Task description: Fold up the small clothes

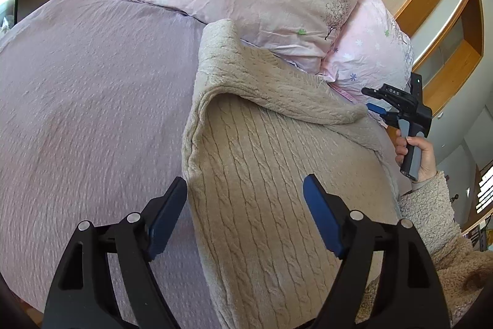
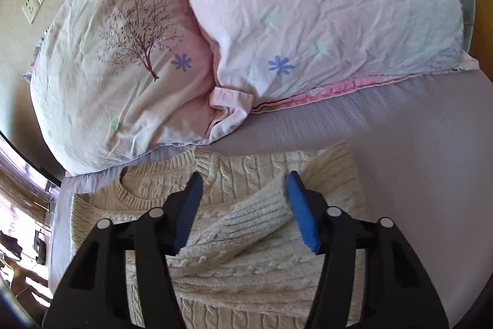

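A cream cable-knit sweater (image 2: 246, 273) lies flat on the bed (image 1: 86, 100), on a mauve textured bedspread, with its ribbed neckline (image 2: 138, 190) toward the two pink floral pillows (image 2: 323, 8) at the head of the bed. One sleeve (image 2: 243, 227) is folded across the chest of the sweater, its ribbed cuff pointing up and to the right. The right tool (image 2: 243, 205) hangs just above that sleeve with its blue pads spread wide on either side of the cuff, gripping nothing. From the left wrist view the sweater's folded edge (image 1: 209, 94) shows a fleecy lining turned over the knit, and the left tool (image 1: 245, 211) hovers over the garment's lower part, its jaws likewise spread apart and empty. In that view the right tool appears at the far side of the sweater, its grey handle held in the person's right hand (image 1: 422, 153), with a fleecy sleeve on the arm behind it.
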Motion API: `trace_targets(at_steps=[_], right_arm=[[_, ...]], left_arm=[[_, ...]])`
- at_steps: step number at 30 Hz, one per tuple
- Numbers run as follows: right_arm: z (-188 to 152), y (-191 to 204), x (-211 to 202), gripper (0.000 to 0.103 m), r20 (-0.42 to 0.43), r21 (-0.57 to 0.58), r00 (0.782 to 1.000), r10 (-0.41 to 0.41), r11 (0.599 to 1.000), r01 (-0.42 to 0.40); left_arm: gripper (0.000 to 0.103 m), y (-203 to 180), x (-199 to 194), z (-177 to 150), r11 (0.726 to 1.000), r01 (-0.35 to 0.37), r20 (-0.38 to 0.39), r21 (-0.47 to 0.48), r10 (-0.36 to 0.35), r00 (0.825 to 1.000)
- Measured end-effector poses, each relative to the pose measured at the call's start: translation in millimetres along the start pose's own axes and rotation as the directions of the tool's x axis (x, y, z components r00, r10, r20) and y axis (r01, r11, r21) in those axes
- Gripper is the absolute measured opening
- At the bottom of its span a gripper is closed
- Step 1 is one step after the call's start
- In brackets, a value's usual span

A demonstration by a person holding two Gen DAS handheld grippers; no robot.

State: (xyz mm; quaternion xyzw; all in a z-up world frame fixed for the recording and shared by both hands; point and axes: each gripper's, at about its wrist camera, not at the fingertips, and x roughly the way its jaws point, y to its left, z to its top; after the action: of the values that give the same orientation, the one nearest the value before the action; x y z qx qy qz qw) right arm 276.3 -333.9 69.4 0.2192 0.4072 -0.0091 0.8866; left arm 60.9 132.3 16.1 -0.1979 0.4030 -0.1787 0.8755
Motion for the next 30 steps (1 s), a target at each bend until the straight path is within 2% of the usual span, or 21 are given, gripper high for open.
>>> trace_targets(at_steps=[4,6,9,11,14,16,18,20,23,26,29,30], right_arm=[[-15,-29,-22,0.033,-0.002,0.057,1.0,0.012,0.998,-0.012],[-25,-36,-24,0.027,-0.036,0.087,0.995,0.094,0.992,-0.091],[-41,-33,-8,0.02,-0.132,0.147,0.965,0.226,0.967,-0.206],[-48,-25,8,0.015,-0.182,0.162,0.956,0.232,0.966,-0.204],[-49,-15,30,0.016,-0.204,0.176,0.954,0.221,0.967,-0.186],[-44,-12,36,0.016,-0.185,0.217,0.951,0.25,0.954,-0.208],[-40,-13,42,0.017,-0.178,0.273,0.938,0.299,0.93,-0.245],[-40,-17,48,0.018,-0.173,0.325,0.923,0.345,0.904,-0.277],[-45,-30,52,0.022,-0.143,0.426,0.88,0.452,0.831,-0.358],[-46,-39,54,0.027,-0.099,0.482,0.845,0.526,0.768,-0.422],[-45,-40,56,0.03,-0.064,0.498,0.822,0.566,0.732,-0.465],[-43,-39,57,0.03,-0.055,0.494,0.821,0.568,0.73,-0.472]], left_arm=[[0.079,4,2,1,1.0,0.008,-0.001,-0.01,-0.008,1.0],[0.079,4,3,2,1.0,0.012,-0.004,-0.012,-0.012,1.0],[0.079,2,6,2,1.0,0.012,-0.006,-0.006,-0.012,1.0],[0.08,0,5,1,1.0,0.013,-0.005,-0.006,-0.013,1.0],[0.08,-2,1,0,1.0,0.014,0.0,-0.003,-0.014,1.0],[0.08,-2,-3,-1,1.0,0.016,0.006,-0.001,-0.016,1.0],[0.08,-3,-5,-1,1.0,0.013,0.011,0.002,-0.013,1.0],[0.081,-2,-6,-2,1.0,0.01,0.013,0.003,-0.01,1.0],[0.081,0,-5,-2,1.0,0.015,0.007,-0.008,-0.015,1.0],[0.081,0,-3,-2,1.0,0.022,0.0,-0.011,-0.022,1.0],[0.081,0,-2,-2,0.999,0.029,-0.004,-0.014,-0.029,1.0],[0.081,0,-2,-2,0.999,0.029,-0.003,-0.015,-0.029,1.0]])
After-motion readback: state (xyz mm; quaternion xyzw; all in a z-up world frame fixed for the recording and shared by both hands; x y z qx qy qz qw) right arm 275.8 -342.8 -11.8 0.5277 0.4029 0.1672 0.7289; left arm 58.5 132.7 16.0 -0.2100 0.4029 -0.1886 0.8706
